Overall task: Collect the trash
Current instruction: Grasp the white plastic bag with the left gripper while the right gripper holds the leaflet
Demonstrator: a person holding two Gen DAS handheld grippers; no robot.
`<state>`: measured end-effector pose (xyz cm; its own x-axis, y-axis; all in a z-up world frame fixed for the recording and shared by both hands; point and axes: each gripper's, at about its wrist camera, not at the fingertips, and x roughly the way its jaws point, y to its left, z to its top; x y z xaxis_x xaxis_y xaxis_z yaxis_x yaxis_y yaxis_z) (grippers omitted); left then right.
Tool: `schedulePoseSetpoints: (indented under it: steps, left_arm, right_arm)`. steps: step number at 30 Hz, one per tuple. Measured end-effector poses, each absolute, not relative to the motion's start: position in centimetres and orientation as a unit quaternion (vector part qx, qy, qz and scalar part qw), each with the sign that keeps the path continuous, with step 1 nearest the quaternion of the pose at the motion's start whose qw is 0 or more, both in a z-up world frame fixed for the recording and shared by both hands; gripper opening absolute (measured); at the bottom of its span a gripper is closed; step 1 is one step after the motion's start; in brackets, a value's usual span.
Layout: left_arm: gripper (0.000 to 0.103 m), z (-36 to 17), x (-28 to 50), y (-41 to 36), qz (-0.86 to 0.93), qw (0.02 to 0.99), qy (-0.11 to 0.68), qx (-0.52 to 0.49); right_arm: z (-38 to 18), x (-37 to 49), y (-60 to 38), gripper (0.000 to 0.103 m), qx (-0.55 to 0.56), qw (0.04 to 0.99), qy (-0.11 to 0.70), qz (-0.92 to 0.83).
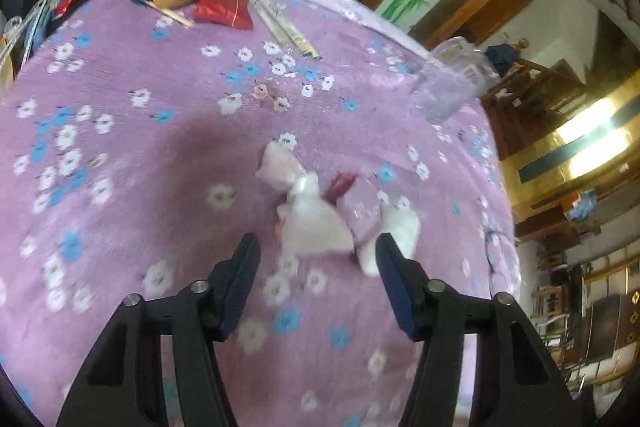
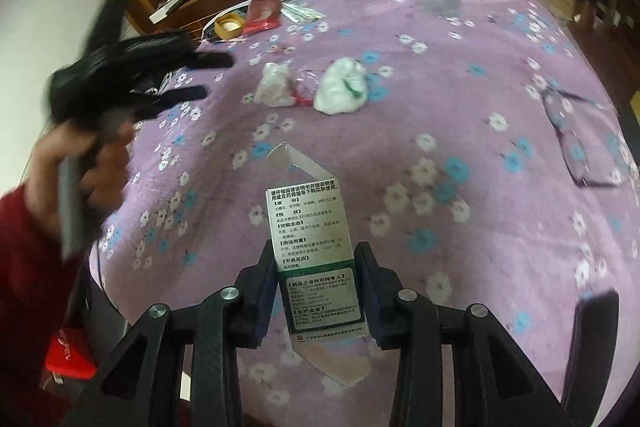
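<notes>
Crumpled tissues (image 1: 316,223) lie on the purple cloth (image 1: 132,155) just ahead of the open left gripper (image 1: 316,259), ready to close, while the right gripper (image 2: 316,267) clamps a medicine box (image 2: 316,259).

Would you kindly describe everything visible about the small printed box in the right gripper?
The medicine box is a slim cardboard carton, white with dense black print and a green lower panel. Both end flaps hang open, showing a silvery lining. It points away from the camera, lifted above the purple flowered tablecloth. The right gripper is shut on it, its fingers pressing on its two long sides. Nothing else touches it.
</notes>
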<state>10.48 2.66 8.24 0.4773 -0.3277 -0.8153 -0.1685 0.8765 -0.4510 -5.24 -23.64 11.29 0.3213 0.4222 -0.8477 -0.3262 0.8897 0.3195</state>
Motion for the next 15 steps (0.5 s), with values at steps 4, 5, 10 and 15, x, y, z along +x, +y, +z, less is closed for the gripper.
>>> schedulePoseSetpoints:
  steps: [4, 5, 10, 15]
  left_arm:
    - [0.047, 5.6, 13.8, 2.0, -0.033, 0.806, 0.536, -0.25]
    - [0.042, 5.1, 14.2, 2.1, -0.03, 0.803, 0.539, -0.251]
    - [0.037, 2.9, 15.4, 1.8, -0.029, 0.788, 0.561, -0.25]
    - [0.026, 3.5, 12.9, 2.1, -0.049, 0.81, 0.537, -0.232]
  right_arm:
    - [11.6, -6.3, -24.9, 0.041, 0.057, 0.813, 0.534, 0.226]
    - [11.6, -6.5, -25.1, 0.041, 0.057, 0.814, 0.533, 0.225]
    - [11.8, -7.0, -25.8, 0.041, 0.067, 0.814, 0.533, 0.223]
    - [12.0, -7.1, -25.5, 0.041, 0.073, 0.814, 0.531, 0.225]
